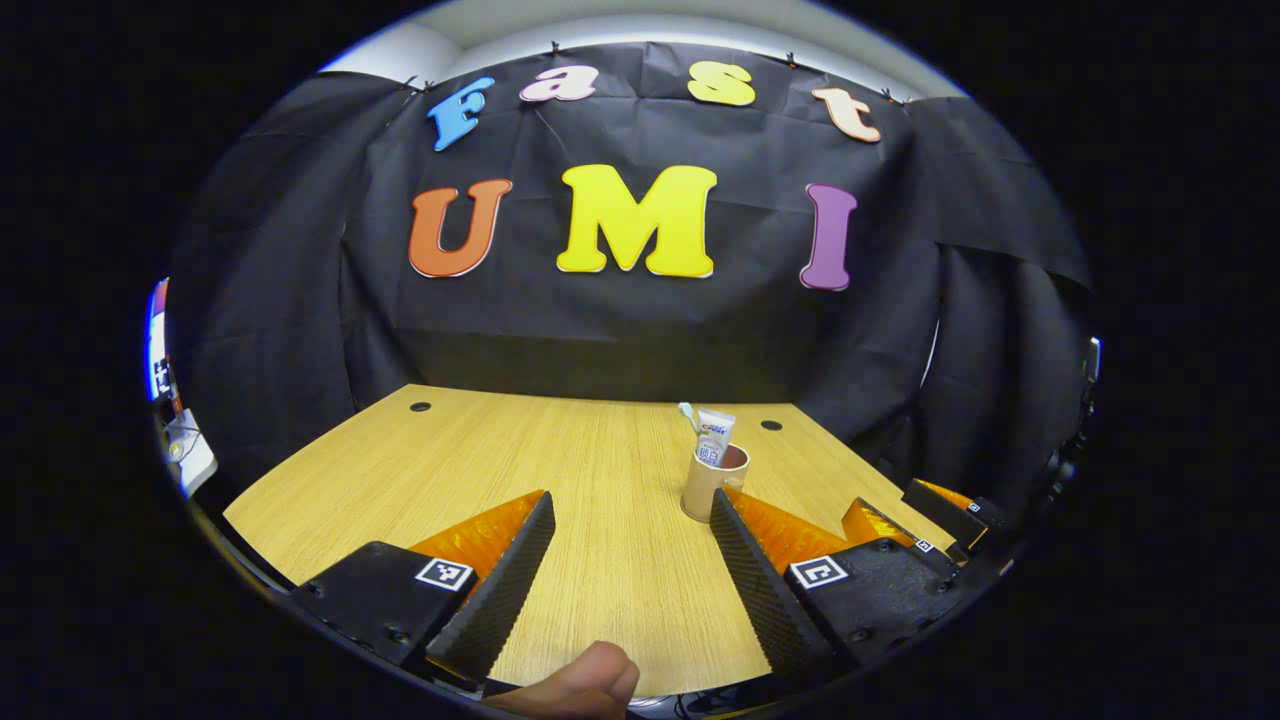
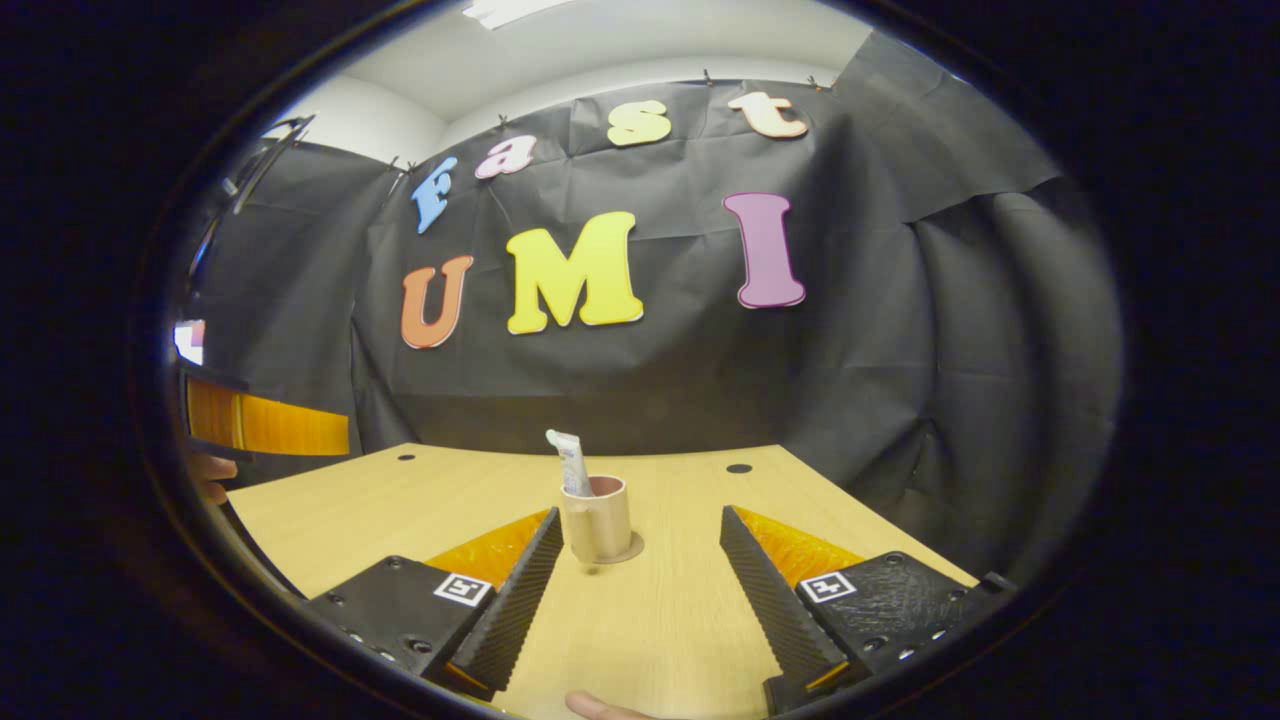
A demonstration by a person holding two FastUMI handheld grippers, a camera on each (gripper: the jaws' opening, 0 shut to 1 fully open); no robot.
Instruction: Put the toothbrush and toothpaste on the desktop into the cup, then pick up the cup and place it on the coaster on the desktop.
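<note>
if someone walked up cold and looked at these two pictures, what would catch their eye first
Most striking is the tan cup standing upright on a round coaster in the middle of the wooden desk, with the toothpaste and toothbrush poking out of its top. Next come the left gripper and right gripper, both open with nothing between the fingers, aimed at the cup.
</note>
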